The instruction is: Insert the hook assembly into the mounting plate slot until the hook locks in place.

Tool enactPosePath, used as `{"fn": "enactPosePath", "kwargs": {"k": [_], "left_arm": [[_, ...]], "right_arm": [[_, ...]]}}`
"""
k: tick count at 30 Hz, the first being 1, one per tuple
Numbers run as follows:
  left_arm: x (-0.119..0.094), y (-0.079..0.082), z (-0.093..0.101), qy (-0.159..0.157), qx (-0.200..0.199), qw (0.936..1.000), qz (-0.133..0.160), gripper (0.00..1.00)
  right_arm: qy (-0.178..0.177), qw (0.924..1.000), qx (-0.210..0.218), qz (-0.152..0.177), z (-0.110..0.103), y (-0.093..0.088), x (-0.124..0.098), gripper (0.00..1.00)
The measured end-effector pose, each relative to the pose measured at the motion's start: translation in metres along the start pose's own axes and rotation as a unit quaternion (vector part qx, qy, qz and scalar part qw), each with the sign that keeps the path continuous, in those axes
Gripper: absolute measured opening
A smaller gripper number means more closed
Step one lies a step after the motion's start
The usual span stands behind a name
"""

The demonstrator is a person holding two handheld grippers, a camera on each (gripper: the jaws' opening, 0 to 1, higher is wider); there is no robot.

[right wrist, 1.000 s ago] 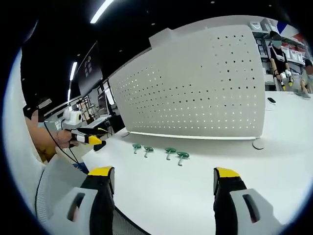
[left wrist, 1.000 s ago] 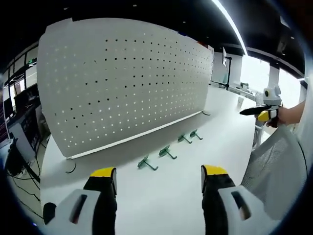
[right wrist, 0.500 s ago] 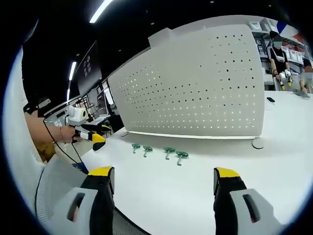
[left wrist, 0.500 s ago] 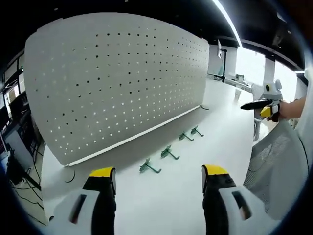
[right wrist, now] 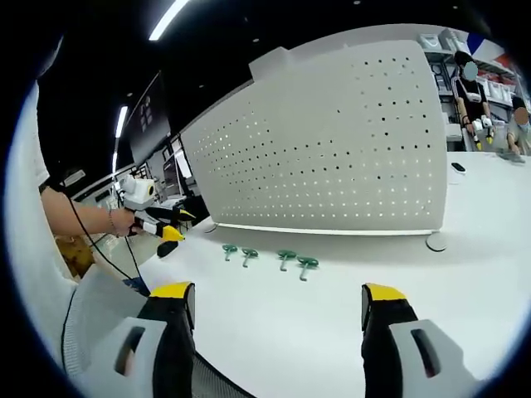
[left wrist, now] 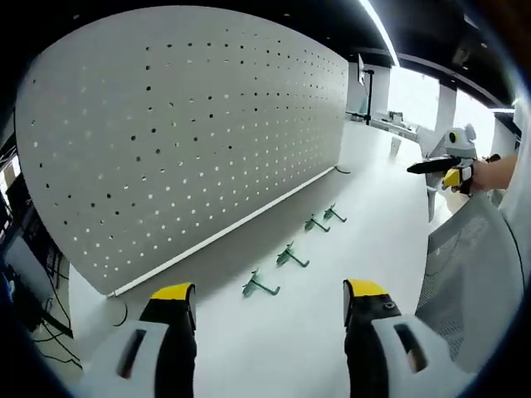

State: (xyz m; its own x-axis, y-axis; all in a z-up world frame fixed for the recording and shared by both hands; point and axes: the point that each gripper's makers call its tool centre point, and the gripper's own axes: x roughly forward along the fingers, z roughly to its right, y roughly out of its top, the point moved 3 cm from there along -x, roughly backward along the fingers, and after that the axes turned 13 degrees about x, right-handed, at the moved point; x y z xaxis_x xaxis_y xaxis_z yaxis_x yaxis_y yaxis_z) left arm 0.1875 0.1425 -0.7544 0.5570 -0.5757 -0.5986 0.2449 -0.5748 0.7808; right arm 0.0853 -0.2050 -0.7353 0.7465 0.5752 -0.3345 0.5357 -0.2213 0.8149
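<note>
A big white perforated mounting plate [left wrist: 182, 133] stands upright on the white desk [left wrist: 365, 240], and four small green hooks [left wrist: 259, 286] lie in a loose row on the desk just in front of its lower edge, none of them in the plate's holes. In the left gripper view the row runs away from the camera: the nearest hook, then a second hook [left wrist: 290, 256], a third hook [left wrist: 315, 224] and a fourth hook [left wrist: 333, 215]. The left hand-held gripper [left wrist: 270, 300] hovers above the desk short of the nearest hook, its yellow-tipped jaws spread wide with nothing between them. The right hand-held gripper [right wrist: 279, 300] is likewise held above the desk well back from the hooks, jaws spread and empty. In the right gripper view the plate [right wrist: 348, 141] rises behind the four hooks [right wrist: 286, 257], and the left hand-held gripper shows at the left, carried in a person's hand [right wrist: 124, 220]. In the left gripper view the right hand-held gripper [left wrist: 444, 170] appears far to the right, held up off the desk. A white sleeve [left wrist: 469, 274] fills the lower right there.
</note>
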Motion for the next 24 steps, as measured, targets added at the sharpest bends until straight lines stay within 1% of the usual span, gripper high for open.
{"fn": "enactPosePath", "kwargs": {"k": [5, 6, 9, 11, 13, 16, 17, 19, 24], "left_arm": [[0.008, -0.001, -0.004, -0.013, 0.012, 0.9998, -0.013, 0.75], [0.010, -0.001, -0.006, -0.010, 0.021, 0.9996, -0.016, 0.76], [0.016, 0.000, -0.007, -0.023, 0.013, 0.9995, -0.018, 0.76], [0.022, -0.003, -0.008, -0.031, 0.028, 0.9988, -0.027, 0.76], [0.025, -0.002, -0.009, -0.032, 0.034, 0.9985, -0.029, 0.77], [0.030, 0.001, -0.011, -0.039, 0.031, 0.9983, -0.030, 0.76], [0.032, 0.001, -0.012, -0.040, 0.035, 0.9981, -0.032, 0.76], [0.036, 0.000, -0.013, -0.045, 0.041, 0.9973, -0.040, 0.76], [0.043, -0.001, -0.015, -0.060, 0.042, 0.9961, -0.048, 0.76]], "right_arm": [[-0.002, 1.0000, 0.001, -0.001, 0.001, -0.001, -0.001, 0.79], [-0.003, 1.0000, 0.002, 0.000, 0.001, -0.001, -0.001, 0.79], [-0.004, 1.0000, 0.004, 0.001, 0.003, 0.000, -0.002, 0.79], [-0.004, 1.0000, 0.004, 0.001, 0.004, 0.000, -0.002, 0.79], [-0.005, 1.0000, 0.004, 0.000, 0.004, 0.000, -0.001, 0.79], [-0.005, 1.0000, 0.004, -0.004, 0.005, -0.003, -0.001, 0.79], [-0.006, 1.0000, 0.005, -0.004, 0.005, -0.003, -0.001, 0.79], [-0.006, 1.0000, 0.006, -0.004, 0.005, -0.004, -0.002, 0.79], [-0.007, 0.9999, 0.008, -0.007, 0.005, -0.006, -0.002, 0.79]]}}
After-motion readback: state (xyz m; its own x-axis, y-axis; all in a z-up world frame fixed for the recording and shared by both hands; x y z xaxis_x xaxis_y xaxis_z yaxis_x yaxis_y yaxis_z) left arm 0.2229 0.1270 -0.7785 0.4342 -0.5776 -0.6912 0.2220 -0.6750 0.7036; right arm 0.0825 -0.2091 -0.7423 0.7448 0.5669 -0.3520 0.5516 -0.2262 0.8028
